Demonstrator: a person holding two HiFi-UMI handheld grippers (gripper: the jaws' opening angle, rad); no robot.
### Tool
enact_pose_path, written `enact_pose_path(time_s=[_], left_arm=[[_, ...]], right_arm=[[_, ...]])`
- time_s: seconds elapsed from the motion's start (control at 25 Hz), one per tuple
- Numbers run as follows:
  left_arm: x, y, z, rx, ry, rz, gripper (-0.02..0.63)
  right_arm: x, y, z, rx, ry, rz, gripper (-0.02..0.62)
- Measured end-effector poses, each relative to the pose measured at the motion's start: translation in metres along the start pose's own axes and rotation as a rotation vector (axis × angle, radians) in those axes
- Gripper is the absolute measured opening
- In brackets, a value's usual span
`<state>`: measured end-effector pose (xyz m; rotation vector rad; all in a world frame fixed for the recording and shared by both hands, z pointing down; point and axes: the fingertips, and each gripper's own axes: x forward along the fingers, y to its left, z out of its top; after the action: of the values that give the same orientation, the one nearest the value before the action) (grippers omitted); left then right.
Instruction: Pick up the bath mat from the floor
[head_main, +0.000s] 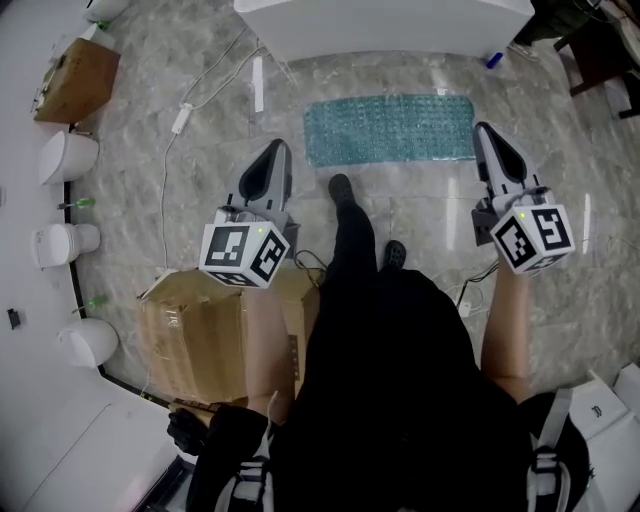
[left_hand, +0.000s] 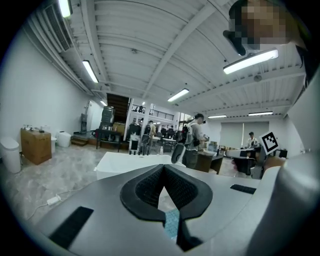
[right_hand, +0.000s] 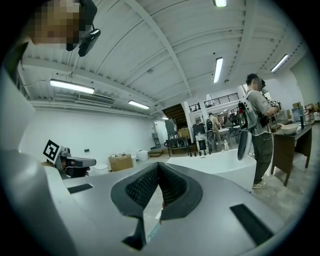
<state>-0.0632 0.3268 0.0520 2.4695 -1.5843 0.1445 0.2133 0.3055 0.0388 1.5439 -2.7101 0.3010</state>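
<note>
The teal bath mat (head_main: 390, 130) lies flat on the marble floor, just in front of the white bathtub (head_main: 385, 25). My left gripper (head_main: 277, 148) is held above the floor, left of the mat's near left corner; its jaws are shut and empty. My right gripper (head_main: 484, 130) hovers by the mat's right end, its jaws also closed with nothing in them. In the left gripper view the closed tips (left_hand: 163, 166) point at the tub, and a strip of the mat (left_hand: 171, 223) shows through the gap below them. The right gripper view shows its tips (right_hand: 158, 164) touching.
A cardboard box (head_main: 200, 335) stands at my left and another (head_main: 78, 78) at the far left wall, beside white toilets (head_main: 65, 157). Cables (head_main: 180, 120) run over the floor. My foot (head_main: 341, 188) is close to the mat's near edge. People stand beyond the tub.
</note>
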Motion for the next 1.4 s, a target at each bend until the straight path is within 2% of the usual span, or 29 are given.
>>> enact_pose_path(time_s=[0.36,0.6,1.0,1.24,1.4], left_arm=[[0.104,0.097,0.041,-0.001,-0.021,-0.032,0.009],[0.148,0.169,0.048,0.006,0.018,-0.041,0.009],[0.203,0.247,0.017,-0.052,0.086,-0.083,0.009],[0.228,0.26,-0.029,-0.078,0.152,-0.108,0.009],[0.259,0.273,-0.049,-0.104,0.178,-0.072,0.009]], right_arm=[[0.133,-0.017,0.03,-0.022,0.002,-0.025,0.012],[0.217,-0.005,0.035,-0.028,0.019,-0.032,0.012],[0.307,0.014,-0.001,-0.016,0.107,-0.016,0.012],[0.335,0.013,-0.048,0.006,0.193,0.002,0.012],[0.36,0.0,-0.057,0.019,0.219,0.028,0.012]])
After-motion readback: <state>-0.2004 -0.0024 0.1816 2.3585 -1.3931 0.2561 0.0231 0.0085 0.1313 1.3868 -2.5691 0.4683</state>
